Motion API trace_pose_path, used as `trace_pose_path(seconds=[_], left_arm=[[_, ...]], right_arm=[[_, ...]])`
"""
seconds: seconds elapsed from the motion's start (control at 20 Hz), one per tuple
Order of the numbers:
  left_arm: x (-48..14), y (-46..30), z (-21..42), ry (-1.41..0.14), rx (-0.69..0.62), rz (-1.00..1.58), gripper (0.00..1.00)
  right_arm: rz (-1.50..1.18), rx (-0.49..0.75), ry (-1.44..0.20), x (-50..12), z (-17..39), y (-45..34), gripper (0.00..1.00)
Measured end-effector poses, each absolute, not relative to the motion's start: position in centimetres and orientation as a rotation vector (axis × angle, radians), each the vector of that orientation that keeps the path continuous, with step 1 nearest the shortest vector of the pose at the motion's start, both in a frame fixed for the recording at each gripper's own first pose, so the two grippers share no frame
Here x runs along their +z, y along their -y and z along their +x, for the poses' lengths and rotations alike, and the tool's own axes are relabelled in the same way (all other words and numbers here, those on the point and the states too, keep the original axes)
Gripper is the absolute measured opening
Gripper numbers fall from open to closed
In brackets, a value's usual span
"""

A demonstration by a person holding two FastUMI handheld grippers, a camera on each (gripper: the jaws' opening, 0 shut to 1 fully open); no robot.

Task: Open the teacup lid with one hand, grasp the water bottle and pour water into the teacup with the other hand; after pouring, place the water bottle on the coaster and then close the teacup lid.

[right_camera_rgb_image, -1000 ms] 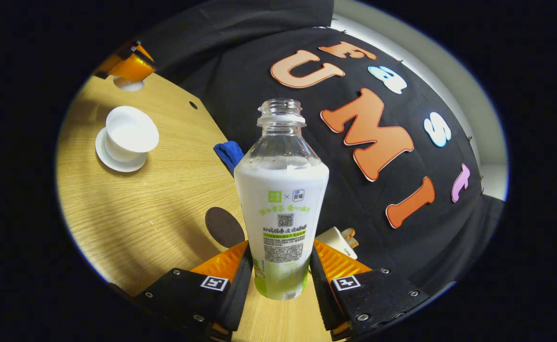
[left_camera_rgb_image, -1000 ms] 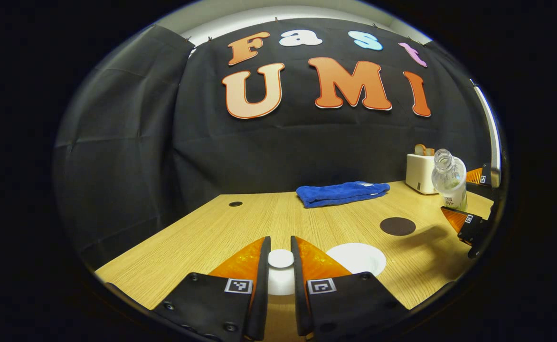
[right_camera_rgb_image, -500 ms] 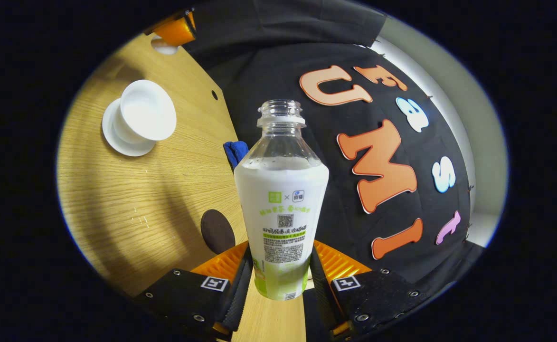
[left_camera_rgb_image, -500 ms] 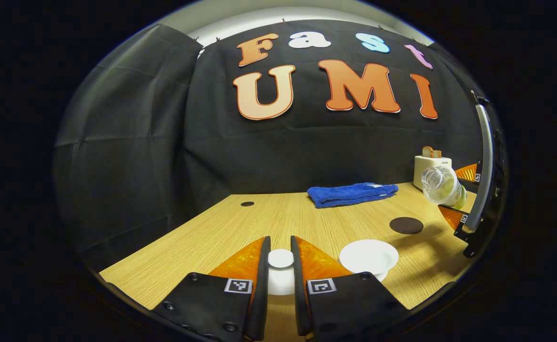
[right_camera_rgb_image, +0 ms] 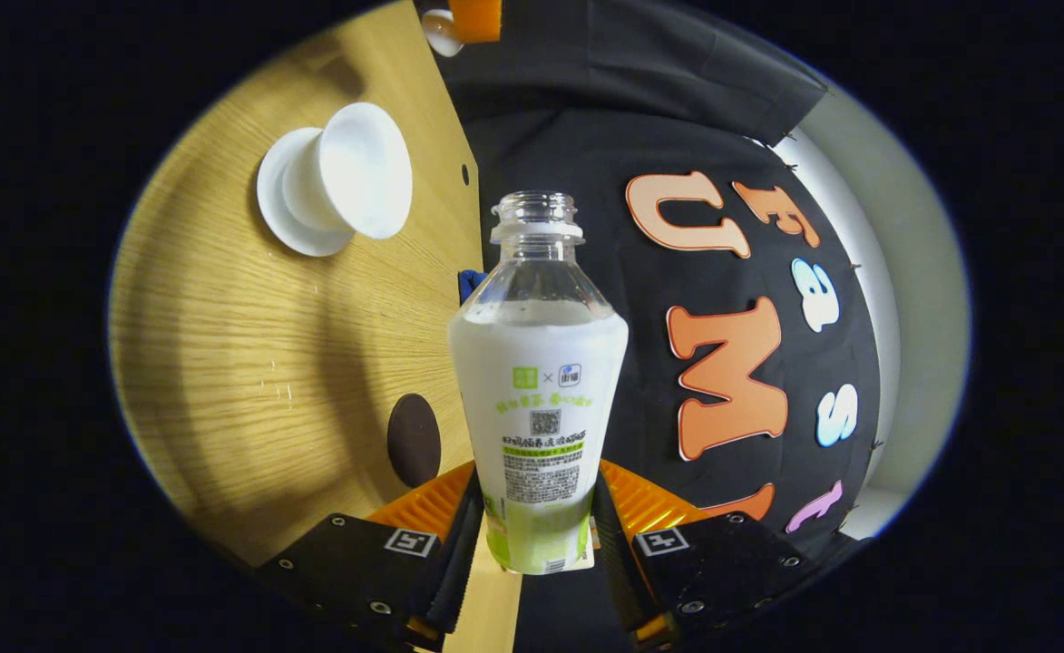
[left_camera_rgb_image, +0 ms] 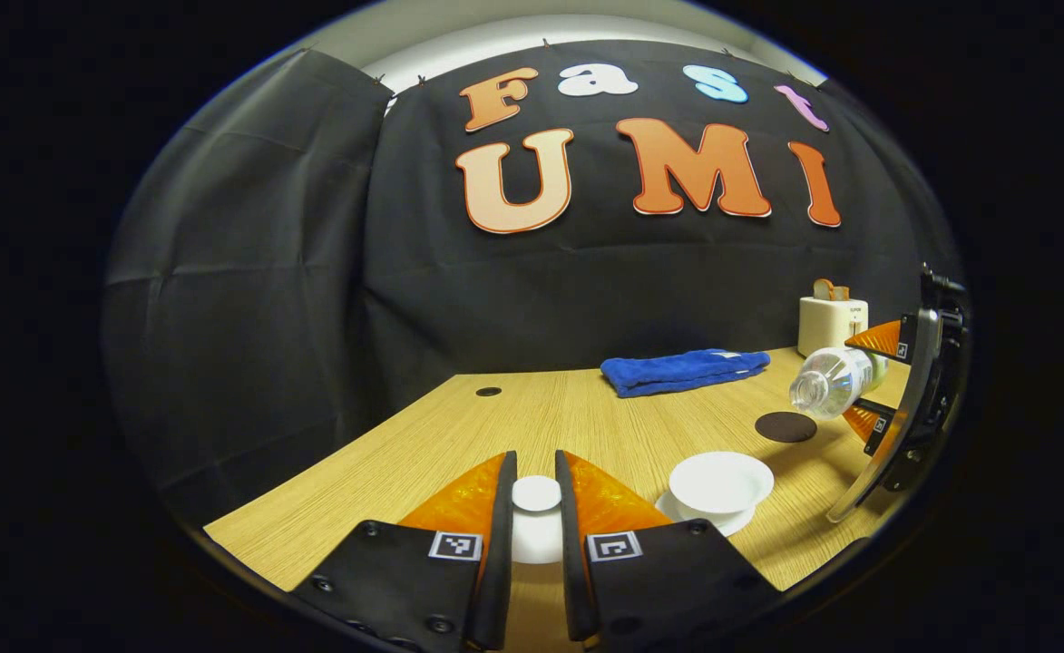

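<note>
Wooden table point(left_camera_rgb_image: 459, 435) lying ahead of both grippers.
Left gripper point(left_camera_rgb_image: 536, 508) gripping the lid point(left_camera_rgb_image: 536, 494); right gripper point(right_camera_rgb_image: 536, 521) tipping the clamped water bottle point(right_camera_rgb_image: 539, 381) sideways.

The bottle point(right_camera_rgb_image: 537, 381) carries a white and green label with a small "×" between two logos, a square code and lines of print too fine to read. Each gripper finger wears a square black-and-white marker tag point(right_camera_rgb_image: 408, 541).
</note>
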State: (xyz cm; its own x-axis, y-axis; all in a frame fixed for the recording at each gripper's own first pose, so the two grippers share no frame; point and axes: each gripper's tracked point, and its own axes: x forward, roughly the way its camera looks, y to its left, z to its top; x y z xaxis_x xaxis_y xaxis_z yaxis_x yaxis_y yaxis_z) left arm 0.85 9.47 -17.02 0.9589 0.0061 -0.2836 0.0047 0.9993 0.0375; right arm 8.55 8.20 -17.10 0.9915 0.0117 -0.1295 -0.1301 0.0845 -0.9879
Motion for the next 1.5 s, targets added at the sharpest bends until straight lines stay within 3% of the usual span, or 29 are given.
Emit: trace_pose_path(seconds=[1.5], left_arm=[[-18.1,-11.2,-0.1,-0.305,0.022,0.057,0.28]], right_arm=[[-1.741,0.06,0.124,-13.4,10.2,-10.1,0.65]])
